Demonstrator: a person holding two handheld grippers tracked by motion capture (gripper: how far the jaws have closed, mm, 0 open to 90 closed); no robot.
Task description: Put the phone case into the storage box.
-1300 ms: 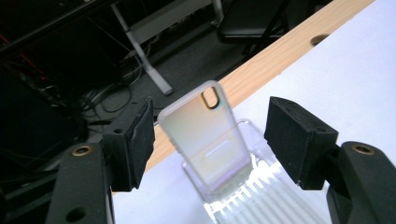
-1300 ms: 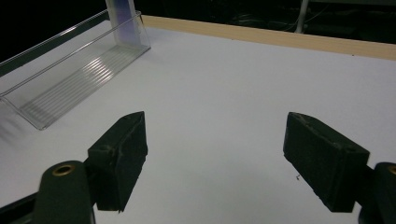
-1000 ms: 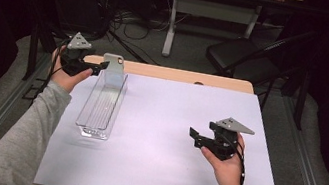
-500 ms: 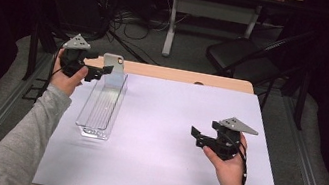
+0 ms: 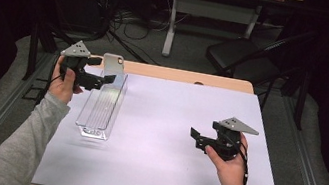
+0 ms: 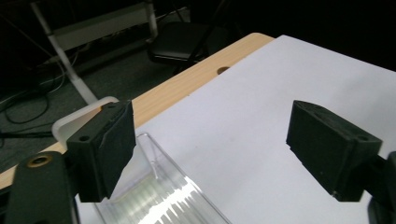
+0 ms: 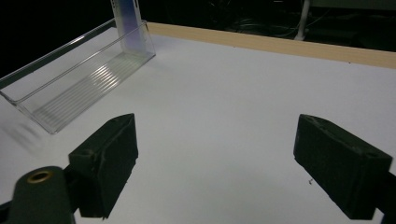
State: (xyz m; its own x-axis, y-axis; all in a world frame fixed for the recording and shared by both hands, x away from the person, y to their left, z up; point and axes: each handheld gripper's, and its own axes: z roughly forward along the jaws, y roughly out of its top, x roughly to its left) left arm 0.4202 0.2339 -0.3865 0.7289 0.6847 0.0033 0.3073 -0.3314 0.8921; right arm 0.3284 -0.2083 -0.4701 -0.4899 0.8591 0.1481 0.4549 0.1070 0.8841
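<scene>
Two grippers held over the white surface (image 5: pixel 165 138), jaws wide, nothing gripped.
Clear tray (image 5: pixel 102 105) seen just below left gripper (image 5: pixel 103 81), both jaws just opening; right gripper (image 5: pixel 197 137) well apart.

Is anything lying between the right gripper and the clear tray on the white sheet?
Nothing visible does. Bare white sheet lies between the right gripper and the clear tray. Its fingers stand open with nothing between them. The left gripper hangs open at the tray's far end.
</scene>
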